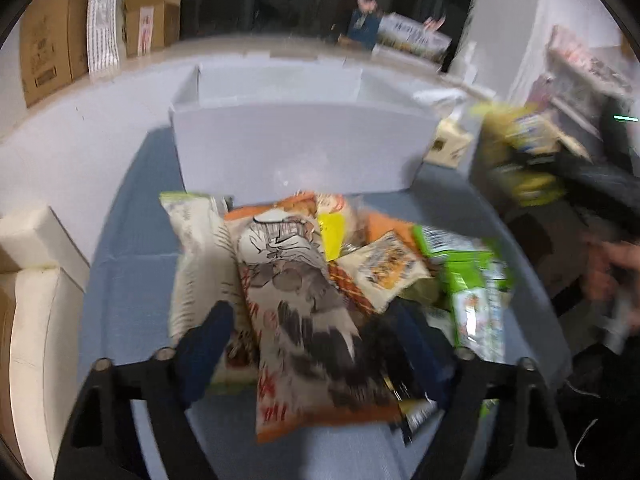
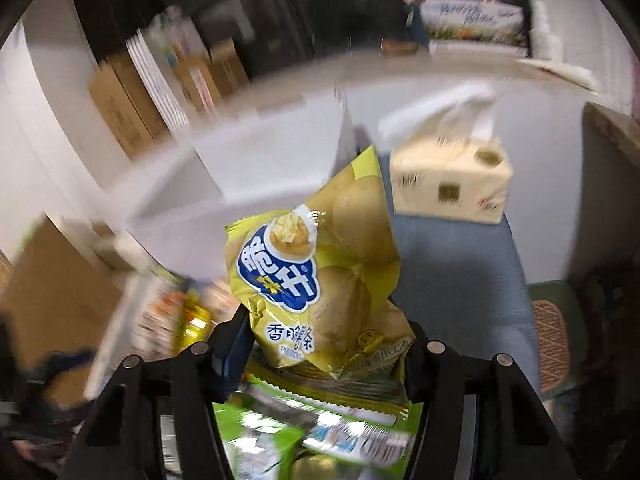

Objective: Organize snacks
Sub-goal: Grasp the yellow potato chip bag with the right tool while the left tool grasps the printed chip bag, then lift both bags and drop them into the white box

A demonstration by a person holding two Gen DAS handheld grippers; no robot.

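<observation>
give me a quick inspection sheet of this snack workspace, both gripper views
surface: blue-grey table top, partly covered.
job's things: pile of snack bags, an orange cartoon-print bag on top; open white box behind the pile; yellow potato chip bag lifted above green packets.
clutter: tissue pack right of the white box.
grippers: left gripper straddles the orange bag, contact unclear in blur; right gripper shut on the chip bag's lower end.
cables: thin white cord at the right edge.
surroundings: cardboard cartons along the wall; a person in the background with a printed box.
</observation>
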